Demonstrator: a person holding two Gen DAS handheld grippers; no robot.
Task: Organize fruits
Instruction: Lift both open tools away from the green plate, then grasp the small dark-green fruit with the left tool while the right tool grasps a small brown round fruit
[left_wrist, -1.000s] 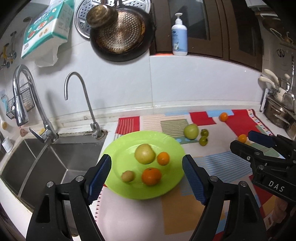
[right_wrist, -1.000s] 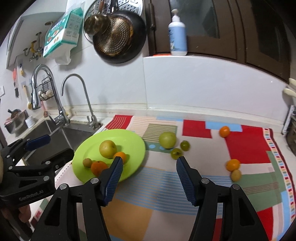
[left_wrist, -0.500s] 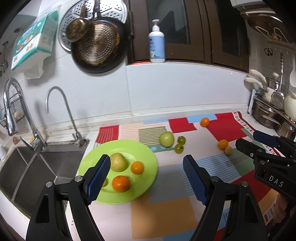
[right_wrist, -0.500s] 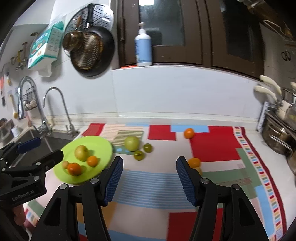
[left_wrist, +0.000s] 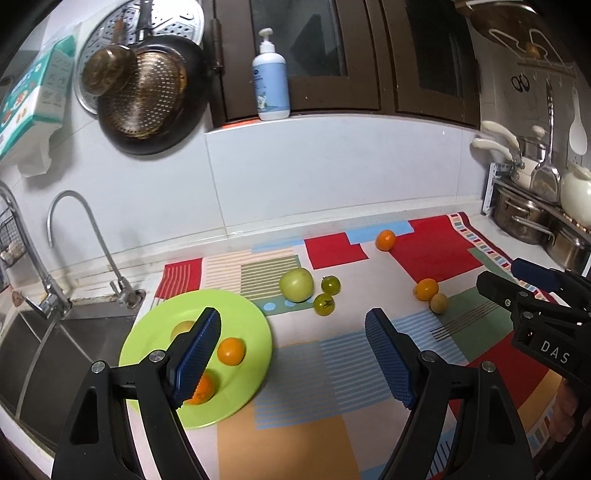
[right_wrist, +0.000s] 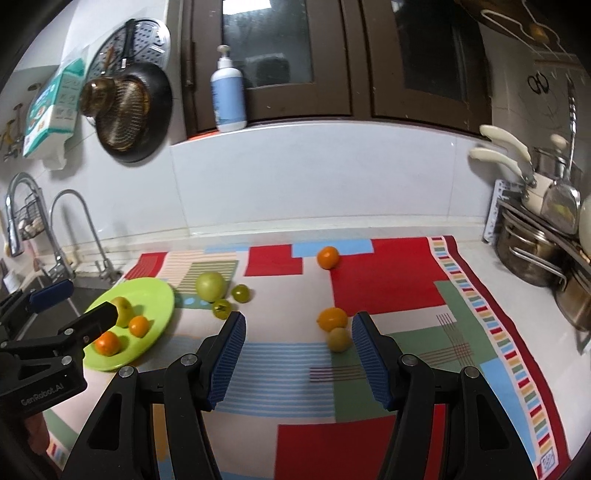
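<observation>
left tool (left_wrist: 291, 354) open, empty; right tool (right_wrist: 297, 350) open, empty — green plate (left_wrist: 255, 325) holding 4 fruits

Dim indoor light; fisheye bending curves the edges into black corners, the right wrist view slightly motion-blurred, shadows soft.

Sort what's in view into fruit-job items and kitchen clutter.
Job: green plate holding fruit; green apple; two small green fruits; far orange; near orange; yellowish fruit.

Clutter: soap bottle; hanging pans; faucets; steel pots.
</observation>
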